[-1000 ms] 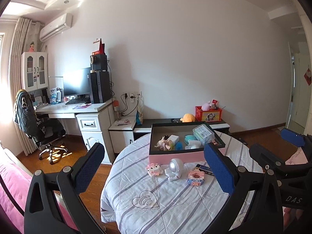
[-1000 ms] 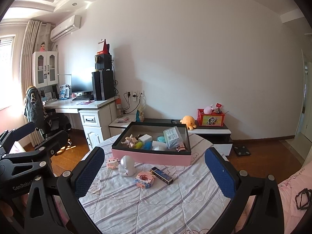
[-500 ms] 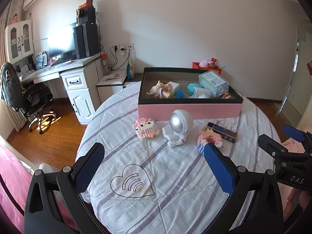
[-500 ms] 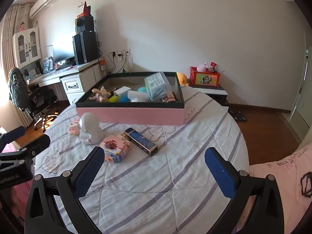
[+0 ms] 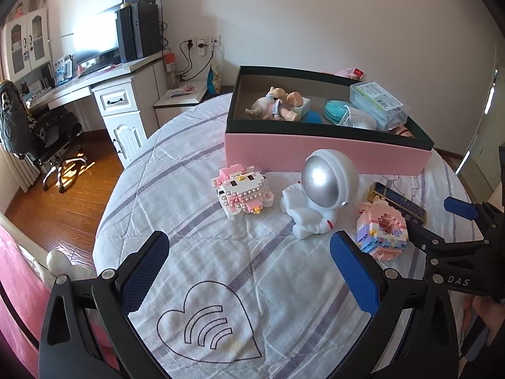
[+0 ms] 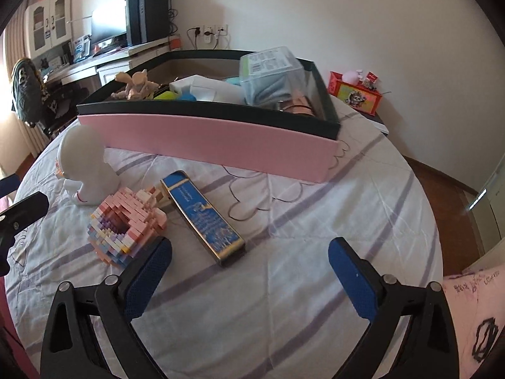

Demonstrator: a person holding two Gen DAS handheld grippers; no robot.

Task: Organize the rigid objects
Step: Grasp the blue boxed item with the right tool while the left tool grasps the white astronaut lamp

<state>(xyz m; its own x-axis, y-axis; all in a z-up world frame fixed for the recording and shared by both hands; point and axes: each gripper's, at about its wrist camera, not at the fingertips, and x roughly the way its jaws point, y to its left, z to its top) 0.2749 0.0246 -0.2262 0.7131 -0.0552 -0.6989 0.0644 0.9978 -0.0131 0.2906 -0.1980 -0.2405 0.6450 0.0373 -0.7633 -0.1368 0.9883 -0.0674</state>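
A pink box with a dark rim (image 5: 325, 154) (image 6: 208, 140) stands on the round table and holds several toys and packs. In front of it lie a pink-white brick cat (image 5: 241, 194), a white astronaut figure (image 5: 320, 195) (image 6: 85, 167), a pastel brick ring (image 5: 383, 232) (image 6: 126, 225) and a blue-gold flat case (image 6: 203, 216) (image 5: 399, 200). My left gripper (image 5: 249, 263) is open and empty, just short of the cat and astronaut. My right gripper (image 6: 249, 267) is open and empty, just short of the blue case; it also shows in the left wrist view (image 5: 457, 211).
The table has a striped white quilt (image 5: 202, 287) with a heart drawing. A white desk (image 5: 116, 94) with a monitor and an office chair (image 5: 41, 132) stand at the left. A red toy box (image 6: 355, 96) sits on a low cabinet behind. Pink bedding (image 6: 470, 315) lies at the right.
Both grippers have moved forward and down toward the table. The toys and pink box now look much larger and nearer. Both stay open and empty.
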